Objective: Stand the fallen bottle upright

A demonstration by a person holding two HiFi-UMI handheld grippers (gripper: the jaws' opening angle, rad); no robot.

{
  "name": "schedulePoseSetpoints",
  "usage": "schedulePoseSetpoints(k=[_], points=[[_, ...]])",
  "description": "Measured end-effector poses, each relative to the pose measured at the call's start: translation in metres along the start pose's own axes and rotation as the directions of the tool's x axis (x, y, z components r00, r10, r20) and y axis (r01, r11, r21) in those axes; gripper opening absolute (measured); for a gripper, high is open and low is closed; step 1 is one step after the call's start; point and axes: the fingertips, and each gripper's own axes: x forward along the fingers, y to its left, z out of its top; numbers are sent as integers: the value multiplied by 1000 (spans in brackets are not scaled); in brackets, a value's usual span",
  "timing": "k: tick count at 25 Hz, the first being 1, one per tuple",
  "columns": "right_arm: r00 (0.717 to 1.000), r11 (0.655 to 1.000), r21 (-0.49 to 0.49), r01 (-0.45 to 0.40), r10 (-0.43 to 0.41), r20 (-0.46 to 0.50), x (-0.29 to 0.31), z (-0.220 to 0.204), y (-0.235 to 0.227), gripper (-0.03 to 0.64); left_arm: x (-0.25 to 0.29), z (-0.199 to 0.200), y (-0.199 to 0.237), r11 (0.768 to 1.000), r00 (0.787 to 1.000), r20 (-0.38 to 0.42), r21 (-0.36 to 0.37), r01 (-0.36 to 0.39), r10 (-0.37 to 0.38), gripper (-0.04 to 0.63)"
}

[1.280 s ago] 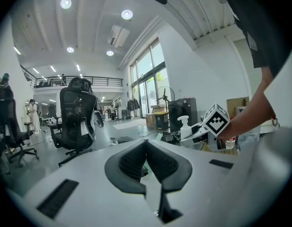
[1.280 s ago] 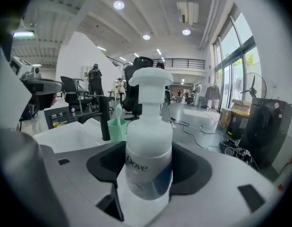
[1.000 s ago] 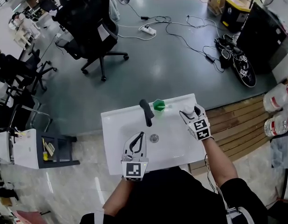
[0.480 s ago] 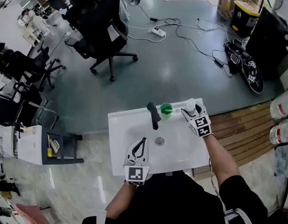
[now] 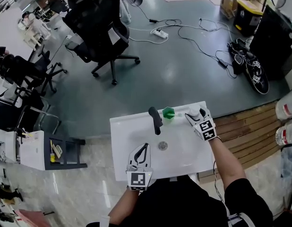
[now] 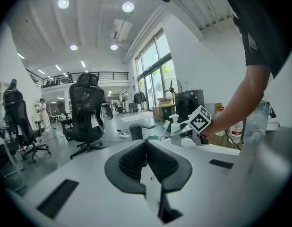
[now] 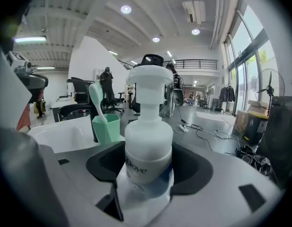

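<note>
A white pump bottle (image 7: 148, 145) stands upright between the jaws of my right gripper (image 7: 148, 169), whose pads press on both of its sides. In the head view the bottle (image 5: 195, 111) and right gripper (image 5: 194, 114) are at the back right corner of the white sink (image 5: 118, 126), just right of a green cup (image 5: 168, 112). The gripper hides the bottle's base, so I cannot tell whether it rests on the ledge. My left gripper (image 5: 144, 147) hovers shut and empty over the sink's front edge. From the left gripper (image 6: 146, 142) view the bottle (image 6: 175, 126) shows far ahead.
A black faucet (image 5: 155, 118) rises at the sink's back middle, left of the cup. The cup (image 7: 107, 128) holds a green toothbrush (image 7: 96, 100). The drain (image 5: 162, 146) sits mid-basin. Office chairs, floor cables and a wooden pallet (image 5: 250, 131) surround the sink.
My right gripper has carried the bottle a little nearer to the green cup and slightly lower. The left gripper has stayed in place, still shut.
</note>
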Motion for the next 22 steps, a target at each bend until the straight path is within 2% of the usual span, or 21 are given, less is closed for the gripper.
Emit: schedulePoseSetpoints(k=[5,9,13,16,18,20,22], points=[[1000,999,31,-17,17,17,-16,6,4,367,5,9,-2,1000,999,44,-16,-1,2,18],[997,999,-27,-19,21,68,-56,30,16,367,3,12,1,1000,1000,30,-11,-1,1,18],[989,999,-27,37,-33,147,-98,61,24,352,2,14,8,999,999,41,-44,-6,8,18],[980,997,-7,80,-77,186,-122,85,33,302,2,26,20,994,997,71,-101,-30,38,18],[972,995,9,98,-98,214,-136,100,40,244,3,36,24,993,994,95,-111,-35,45,18],[953,994,41,98,-106,282,-148,117,47,185,6,44,25,994,993,113,-105,-29,40,18],[940,990,92,110,-134,313,-159,124,50,59,7,52,24,994,991,128,-105,-19,32,18]])
